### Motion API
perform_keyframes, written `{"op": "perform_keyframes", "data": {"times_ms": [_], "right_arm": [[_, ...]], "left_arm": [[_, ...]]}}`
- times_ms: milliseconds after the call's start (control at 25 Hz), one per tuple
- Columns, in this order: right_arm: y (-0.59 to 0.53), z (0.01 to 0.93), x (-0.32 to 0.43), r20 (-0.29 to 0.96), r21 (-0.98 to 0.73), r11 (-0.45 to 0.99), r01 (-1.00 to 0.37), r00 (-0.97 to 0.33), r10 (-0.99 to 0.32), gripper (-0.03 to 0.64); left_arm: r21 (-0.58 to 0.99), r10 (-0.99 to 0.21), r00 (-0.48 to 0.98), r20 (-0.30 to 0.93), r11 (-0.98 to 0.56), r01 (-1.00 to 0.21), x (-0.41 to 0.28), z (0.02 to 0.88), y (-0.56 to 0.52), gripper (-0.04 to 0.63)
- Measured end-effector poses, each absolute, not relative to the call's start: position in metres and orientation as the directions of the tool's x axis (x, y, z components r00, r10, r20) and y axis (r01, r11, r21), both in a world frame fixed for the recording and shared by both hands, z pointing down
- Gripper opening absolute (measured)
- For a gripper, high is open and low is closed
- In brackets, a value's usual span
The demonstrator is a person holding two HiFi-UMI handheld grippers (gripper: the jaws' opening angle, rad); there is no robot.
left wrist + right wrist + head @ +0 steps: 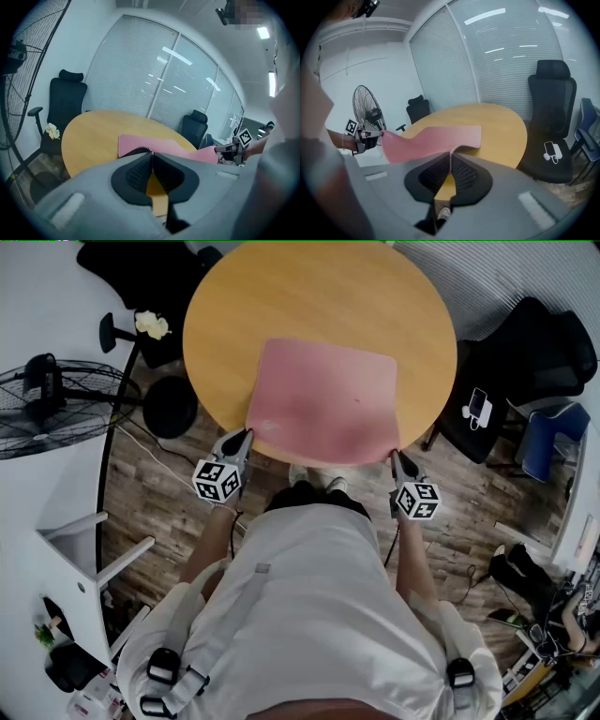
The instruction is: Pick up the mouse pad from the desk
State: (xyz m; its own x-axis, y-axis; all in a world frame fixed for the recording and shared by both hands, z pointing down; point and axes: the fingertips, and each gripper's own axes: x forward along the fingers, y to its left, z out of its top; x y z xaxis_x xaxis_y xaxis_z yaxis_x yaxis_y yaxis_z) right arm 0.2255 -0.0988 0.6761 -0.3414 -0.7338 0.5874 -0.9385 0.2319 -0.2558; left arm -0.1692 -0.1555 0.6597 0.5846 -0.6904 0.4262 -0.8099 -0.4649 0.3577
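A pink mouse pad [323,401] lies partly on the round wooden desk [319,296], its near edge raised off the wood. My left gripper [246,435] is shut on the pad's near left corner. My right gripper [394,455] is shut on the near right corner. In the left gripper view the mouse pad [140,142] runs from between the left gripper [151,152] jaws across to the right gripper [218,149] far right. In the right gripper view the mouse pad [431,140] sags between the right gripper [450,152] and the far left gripper [380,135].
A standing fan [52,404] is at the left. Black office chairs stand around the desk [525,357], one with a phone [480,405] on its seat. A white shelf [84,563] is at my left, and cables run over the wood floor.
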Motion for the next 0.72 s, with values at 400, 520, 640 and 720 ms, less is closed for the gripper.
{"op": "perform_keyframes", "data": {"times_ms": [400, 520, 640, 720], "right_arm": [[-0.11, 0.646, 0.221, 0.54, -0.22, 0.252, -0.942, -0.333, -0.773, 0.017], [-0.113, 0.637, 0.222, 0.525, -0.213, 0.253, -0.944, -0.329, -0.785, 0.017], [-0.116, 0.629, 0.221, 0.508, -0.208, 0.258, -0.943, -0.33, -0.795, 0.017], [-0.12, 0.622, 0.219, 0.495, -0.207, 0.264, -0.942, -0.333, -0.802, 0.017]], "left_arm": [[0.329, -0.72, 0.59, 0.365, -0.493, -0.805, -0.166, 0.625, -0.168, 0.017], [0.32, -0.729, 0.589, 0.348, -0.498, -0.806, -0.165, 0.615, -0.173, 0.017], [0.311, -0.738, 0.588, 0.331, -0.503, -0.806, -0.164, 0.605, -0.177, 0.017], [0.307, -0.744, 0.587, 0.32, -0.505, -0.807, -0.164, 0.599, -0.179, 0.017]]}}
